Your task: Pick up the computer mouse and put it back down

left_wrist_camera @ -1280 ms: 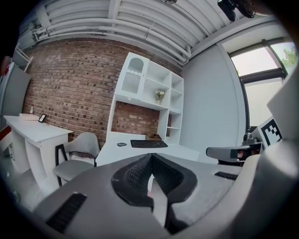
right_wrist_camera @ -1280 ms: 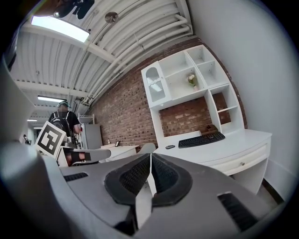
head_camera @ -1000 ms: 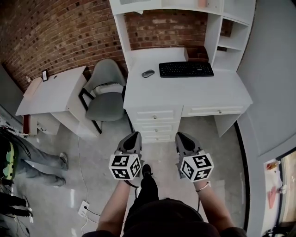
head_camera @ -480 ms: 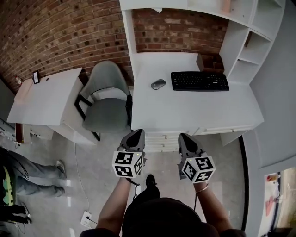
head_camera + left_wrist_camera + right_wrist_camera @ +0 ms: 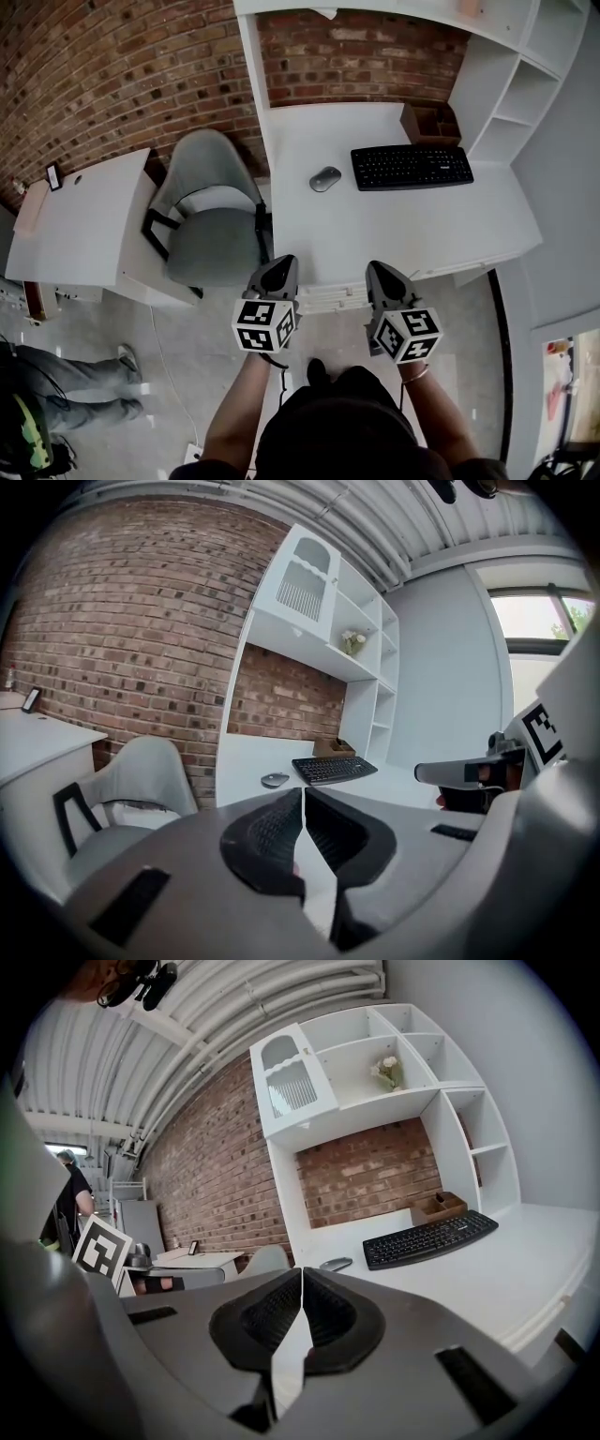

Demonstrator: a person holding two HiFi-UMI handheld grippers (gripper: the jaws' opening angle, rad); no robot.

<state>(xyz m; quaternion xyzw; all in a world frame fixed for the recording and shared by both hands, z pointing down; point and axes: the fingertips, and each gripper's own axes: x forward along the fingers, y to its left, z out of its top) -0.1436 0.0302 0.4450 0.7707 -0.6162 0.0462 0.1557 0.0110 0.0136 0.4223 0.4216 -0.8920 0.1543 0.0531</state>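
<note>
Item: computer mouse (image 5: 325,178), upper centre, on white desk (image 5: 394,234), just left of keyboard (image 5: 412,167). Tools: left gripper (image 5: 277,273), right gripper (image 5: 385,278), both with jaws closed, empty, well short of it. Risk: arriving unopened, jaws would likely shove it, not straddle it.

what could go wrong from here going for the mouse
1. Both the left gripper and right gripper are shut; reaching the mouse that way would likely shove it across the desk rather than grip it.
2. The mouse lies close beside the keyboard, so an opened jaw could knock the keys.
</note>
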